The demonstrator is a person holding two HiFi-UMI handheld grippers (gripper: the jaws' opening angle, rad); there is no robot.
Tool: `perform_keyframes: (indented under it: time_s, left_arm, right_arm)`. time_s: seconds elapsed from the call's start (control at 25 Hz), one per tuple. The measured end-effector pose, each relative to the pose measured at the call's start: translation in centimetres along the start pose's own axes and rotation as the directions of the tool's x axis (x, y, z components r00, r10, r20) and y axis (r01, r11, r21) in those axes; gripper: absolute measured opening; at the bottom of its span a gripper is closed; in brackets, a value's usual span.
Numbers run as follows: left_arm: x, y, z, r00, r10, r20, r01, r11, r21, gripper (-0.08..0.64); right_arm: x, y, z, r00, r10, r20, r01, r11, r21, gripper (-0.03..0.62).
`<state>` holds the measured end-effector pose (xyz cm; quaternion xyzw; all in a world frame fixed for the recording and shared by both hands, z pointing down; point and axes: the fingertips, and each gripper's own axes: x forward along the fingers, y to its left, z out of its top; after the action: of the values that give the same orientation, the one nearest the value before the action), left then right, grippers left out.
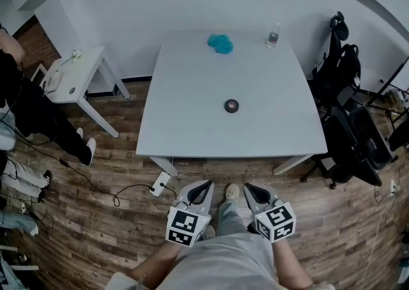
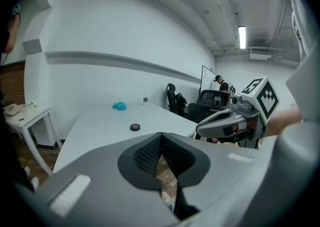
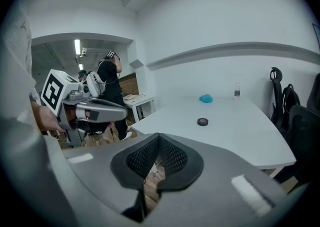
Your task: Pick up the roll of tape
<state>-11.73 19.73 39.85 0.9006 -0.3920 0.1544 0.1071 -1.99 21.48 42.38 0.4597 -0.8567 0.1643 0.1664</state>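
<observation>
A small black roll of tape (image 1: 232, 106) lies flat near the middle of the white table (image 1: 192, 129). It also shows as a dark disc in the left gripper view (image 2: 135, 127) and the right gripper view (image 3: 202, 121). My left gripper (image 1: 208, 184) (image 2: 161, 147) and right gripper (image 1: 248, 188) (image 3: 159, 143) are held close to my body over the wooden floor, short of the table's near edge. Both point towards the table with their jaws shut and nothing between them. The tape is well ahead of both.
A blue crumpled cloth (image 1: 220, 43) and a clear bottle (image 1: 273, 36) sit at the table's far edge. Black office chairs (image 1: 348, 122) crowd the right side. At the left are a small side table with a phone (image 1: 70, 78) and a standing person. A power strip (image 1: 160, 184) lies on the floor.
</observation>
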Motion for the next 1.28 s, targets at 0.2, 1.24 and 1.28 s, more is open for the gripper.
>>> perform_keyframes:
  time_s: [0.2, 1.24, 1.28]
  left_arm:
    - [2.6, 1.1, 0.8, 1.000, 0.001, -0.011, -0.001, 1.000, 0.011, 0.015]
    - [15.9, 8.8, 7.2, 0.998, 0.053, -0.046, -0.053, 0.999, -0.007, 0.015]
    - [16.4, 9.0, 7.5, 0.997, 0.058, -0.045, -0.059, 0.998, -0.011, 0.015]
  right_arm:
    - [2.1, -1.9, 0.8, 1.000, 0.014, -0.004, -0.014, 1.000, 0.010, 0.006]
    - [12.5, -14.7, 8.7, 0.995, 0.096, -0.016, -0.096, 0.995, 0.001, 0.006]
    - [12.8, -15.2, 9.0, 0.995, 0.103, -0.019, -0.103, 0.995, -0.003, 0.006]
